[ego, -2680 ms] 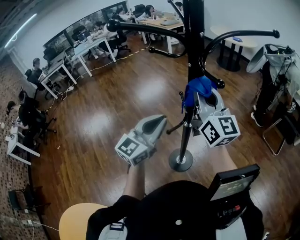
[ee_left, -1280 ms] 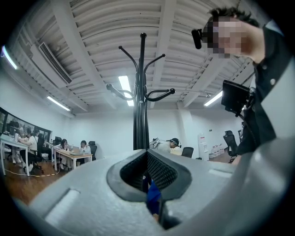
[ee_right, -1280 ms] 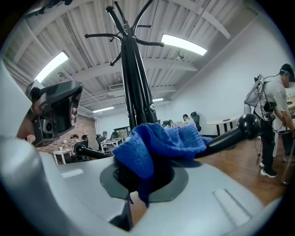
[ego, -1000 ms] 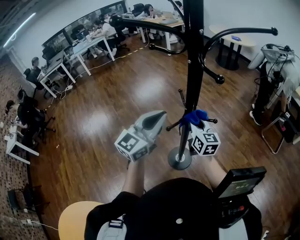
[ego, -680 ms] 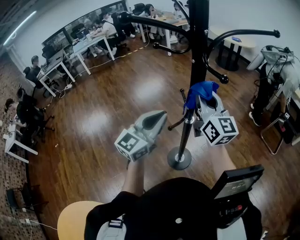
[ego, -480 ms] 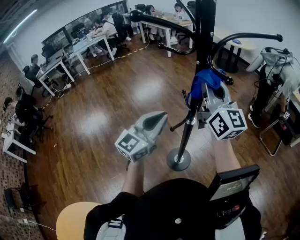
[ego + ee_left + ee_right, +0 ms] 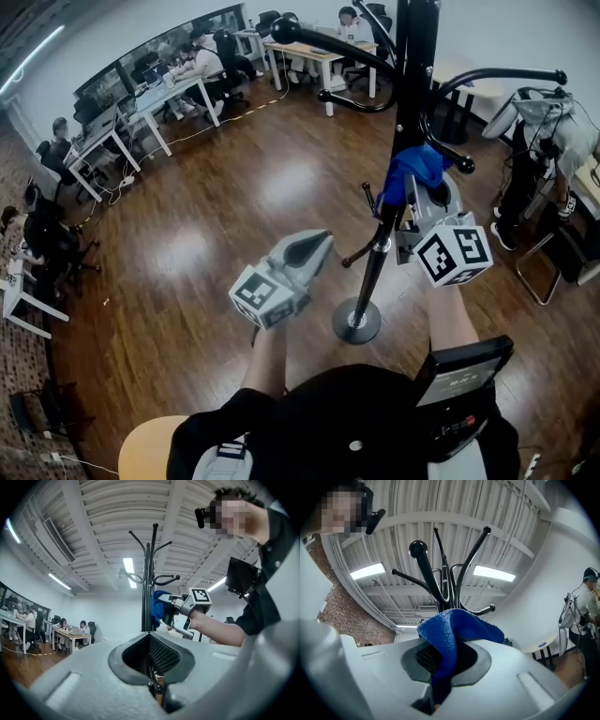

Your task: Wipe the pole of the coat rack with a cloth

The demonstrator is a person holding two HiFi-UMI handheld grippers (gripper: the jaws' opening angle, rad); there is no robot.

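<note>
Right gripper (image 7: 418, 192): jaws clamped on a bunched blue cloth (image 7: 415, 167), which looks pressed against the pole (image 7: 410, 84), just below its upper hooks (image 7: 459, 161).
Left gripper (image 7: 306, 251): jaws together, empty, idle left of the pole.
Risk: the cloth may snag on a hook and pull free; a hard sideways push could rock the rack on its base (image 7: 356, 321).
Pole: black, slim, upright.
</note>
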